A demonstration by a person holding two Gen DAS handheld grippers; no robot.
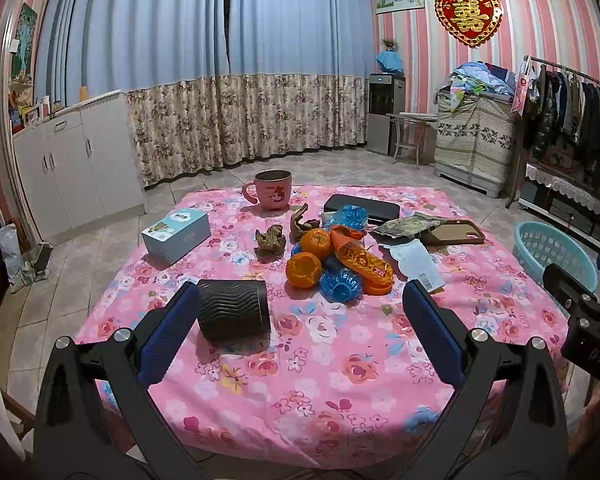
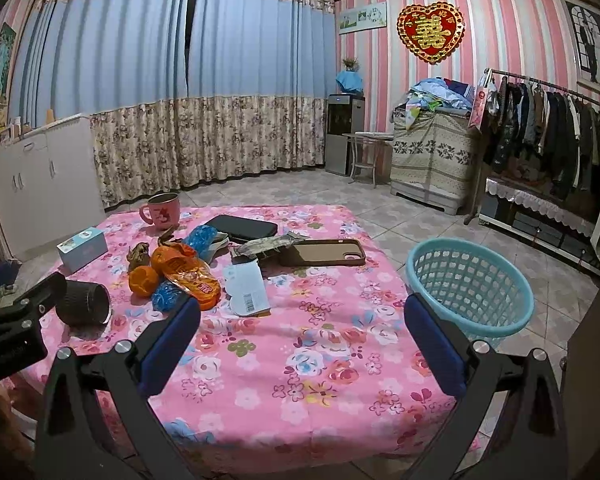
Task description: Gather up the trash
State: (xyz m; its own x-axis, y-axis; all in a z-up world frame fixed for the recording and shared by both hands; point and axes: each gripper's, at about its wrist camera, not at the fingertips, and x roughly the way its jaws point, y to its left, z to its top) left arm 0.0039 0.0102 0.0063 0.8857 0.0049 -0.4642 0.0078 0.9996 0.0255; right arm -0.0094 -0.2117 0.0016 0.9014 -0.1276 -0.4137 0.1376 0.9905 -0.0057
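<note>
Pink striped walls and blue curtains (image 1: 204,28) stand behind your counter (image 1: 340,360), which wears a pink flower cloth. Your left claw (image 1: 300,296) hangs low over the near edge with its blue pads spread wide, gripping nothing. Your right claw (image 2: 302,312) is also spread wide with nothing in it, over the near right part of the counter.

Trash lies in a heap in the middle: an orange wrapper (image 1: 364,260), two pieces of orange peel (image 1: 304,270) just beside it, crinkly blue plastic (image 1: 340,286) touching them, and brown scraps (image 1: 272,238) a little to the left. A white tag (image 2: 246,288) lies right of the heap, and a gray wrapper (image 2: 266,246) sits behind it.

A dark cup (image 1: 234,308) lies on its side near your left claw. A pink mug (image 1: 272,190) stands at the far edge, a small box (image 1: 176,232) sits to the left, and a phone case (image 2: 322,252) and a black pouch (image 2: 242,226) lie farther back.

Off the right side of the counter, a blue basket (image 2: 470,284) sits lower down, just past your right claw
</note>
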